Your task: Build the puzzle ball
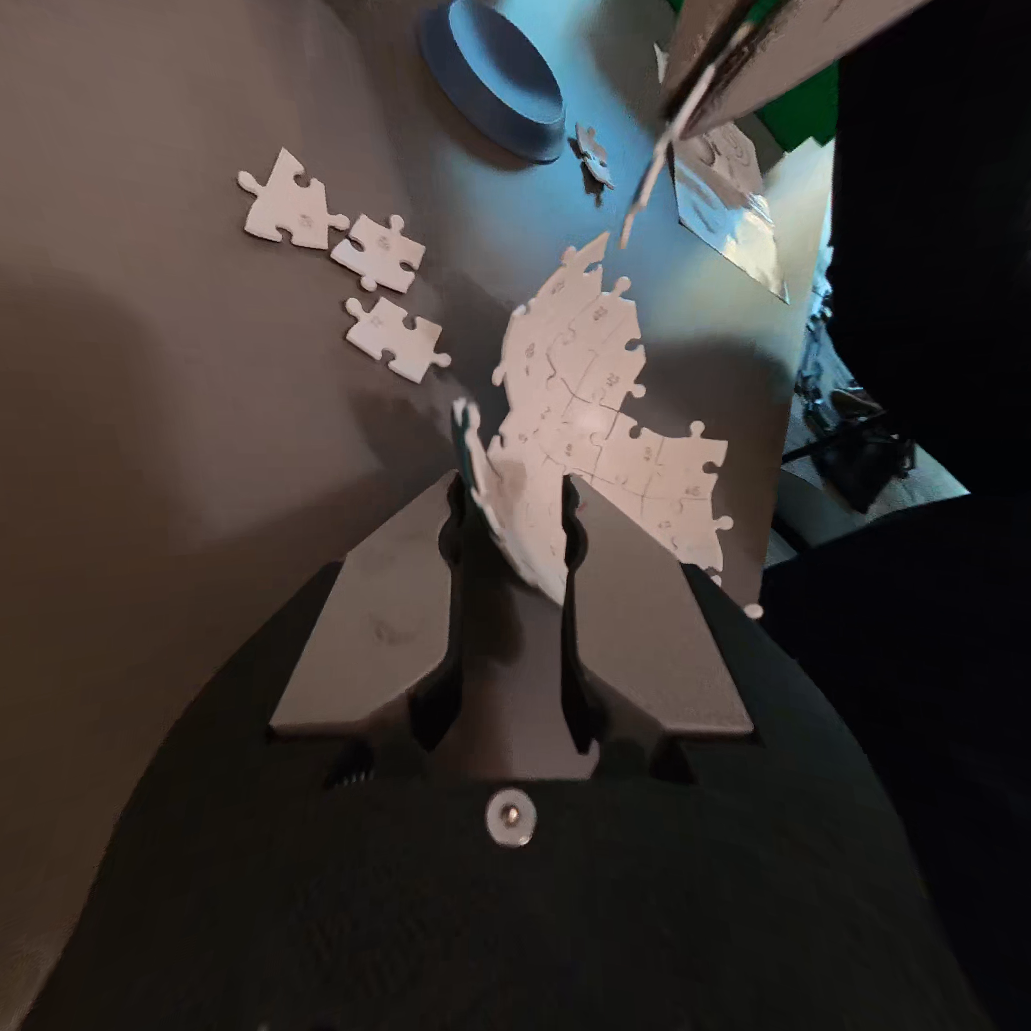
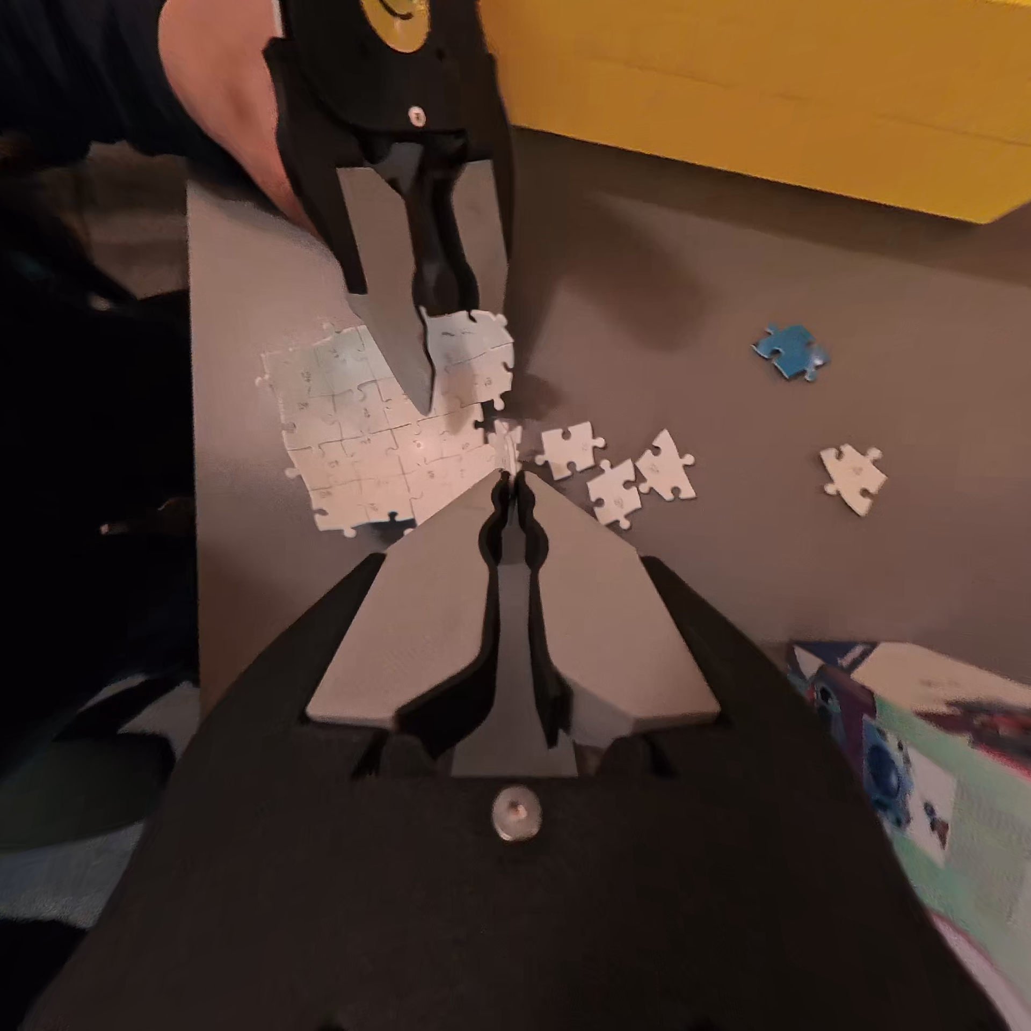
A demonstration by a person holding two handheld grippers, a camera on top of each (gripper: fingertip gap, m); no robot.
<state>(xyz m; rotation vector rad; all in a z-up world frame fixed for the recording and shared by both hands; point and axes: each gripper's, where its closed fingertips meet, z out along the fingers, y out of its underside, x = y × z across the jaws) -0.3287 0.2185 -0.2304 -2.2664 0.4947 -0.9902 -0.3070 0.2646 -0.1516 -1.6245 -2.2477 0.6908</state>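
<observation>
A curved white section of joined puzzle pieces point(image 1: 586, 413) is lifted above the grey table. My left gripper point(image 1: 512, 482) is shut on its near edge; the right wrist view shows the left gripper point(image 2: 427, 390) coming from above and clamping the section point(image 2: 357, 446). My right gripper point(image 2: 509, 481) is shut on a single white piece point(image 2: 505, 446) held edge-on against the section's right border. In the left wrist view the right gripper point(image 1: 686, 111) is at the top right, with that piece point(image 1: 641, 184) hanging just above the section's far tip.
Three loose white pieces point(image 1: 379, 254) lie left of the section, and another point(image 1: 594, 156) lies by a blue ring point(image 1: 502, 83). A foil bag point(image 1: 725, 212) lies near the table edge. A blue piece point(image 2: 789, 351), a yellow box point(image 2: 753, 83) and the puzzle box point(image 2: 920, 781) are on the right. There is about 10 cm between the tips of the two grippers.
</observation>
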